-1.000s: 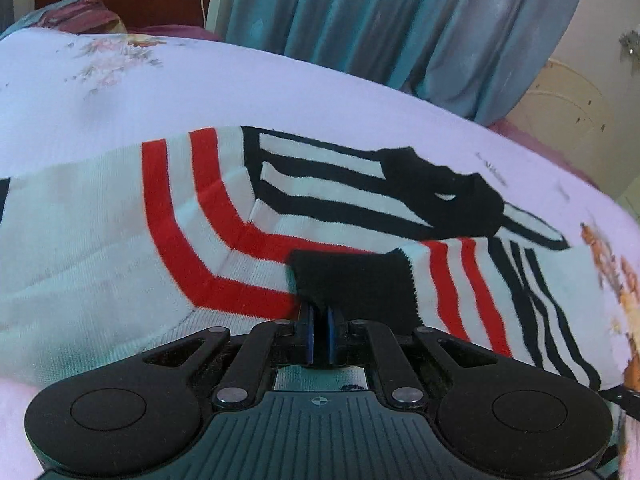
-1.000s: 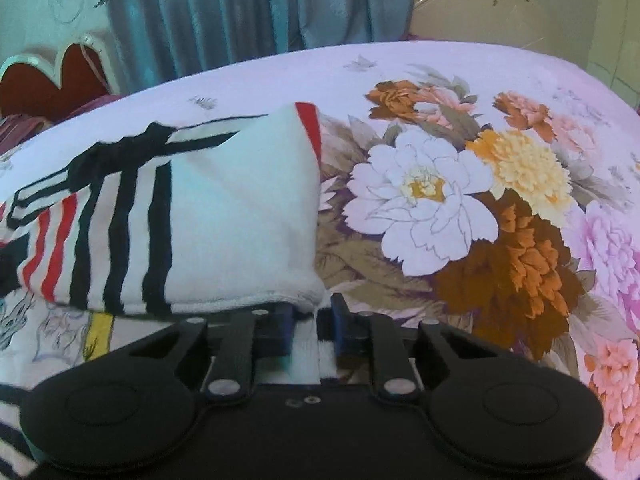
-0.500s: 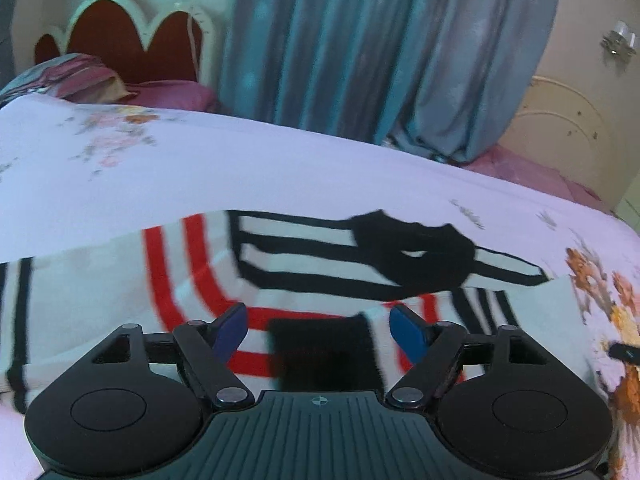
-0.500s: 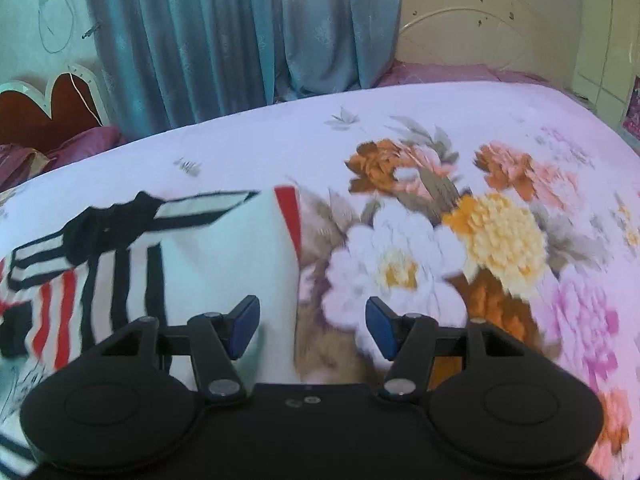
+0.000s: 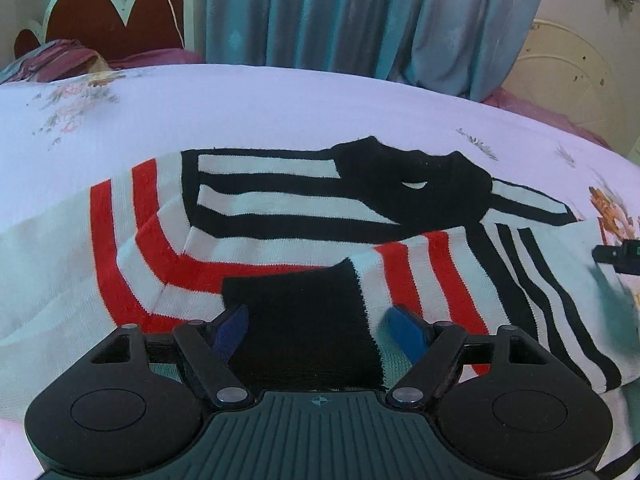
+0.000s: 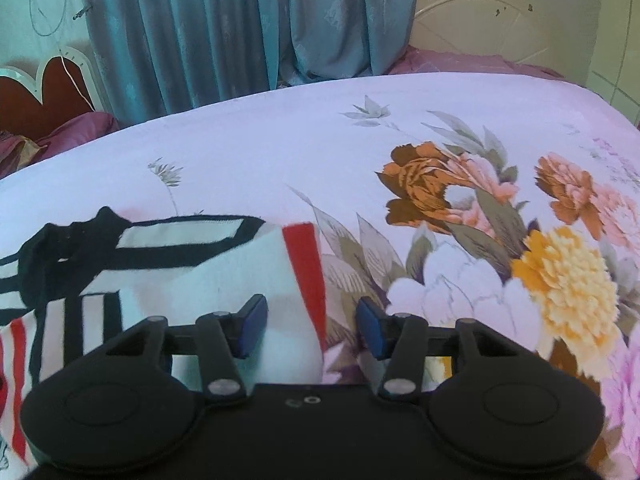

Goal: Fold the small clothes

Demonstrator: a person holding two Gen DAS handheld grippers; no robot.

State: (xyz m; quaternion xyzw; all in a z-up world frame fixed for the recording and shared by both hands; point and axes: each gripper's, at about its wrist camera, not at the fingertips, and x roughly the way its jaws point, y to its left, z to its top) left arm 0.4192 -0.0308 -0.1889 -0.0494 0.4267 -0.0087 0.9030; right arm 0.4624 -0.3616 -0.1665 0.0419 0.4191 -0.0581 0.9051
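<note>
A white knit sweater (image 5: pixel 280 216) with red and black stripes and a black collar lies folded on the bed. Its black sleeve cuff (image 5: pixel 304 320) rests flat on top, in front of my left gripper (image 5: pixel 316 334). That gripper stands open, its blue pads apart on either side of the cuff without pressing it. In the right wrist view the sweater's right edge (image 6: pixel 224 280) with a red stripe lies under my right gripper (image 6: pixel 310 326). Its jaws are closing, the pads still apart and above the cloth edge, gripping nothing. The right gripper's tip (image 5: pixel 620 254) shows at the left view's right edge.
The bed sheet (image 6: pixel 500 240) is lilac with large printed flowers on the right half. A red scalloped headboard (image 5: pixel 112 12) and pillows (image 5: pixel 60 60) stand at the far left, blue curtains (image 5: pixel 360 12) behind the bed, a cream bed frame (image 6: pixel 500 12) at the far right.
Both grippers let go of the sweater and opened. Both drew back from it toward the near side, so more of the bed and room shows. The right jaws have since narrowed a little.
</note>
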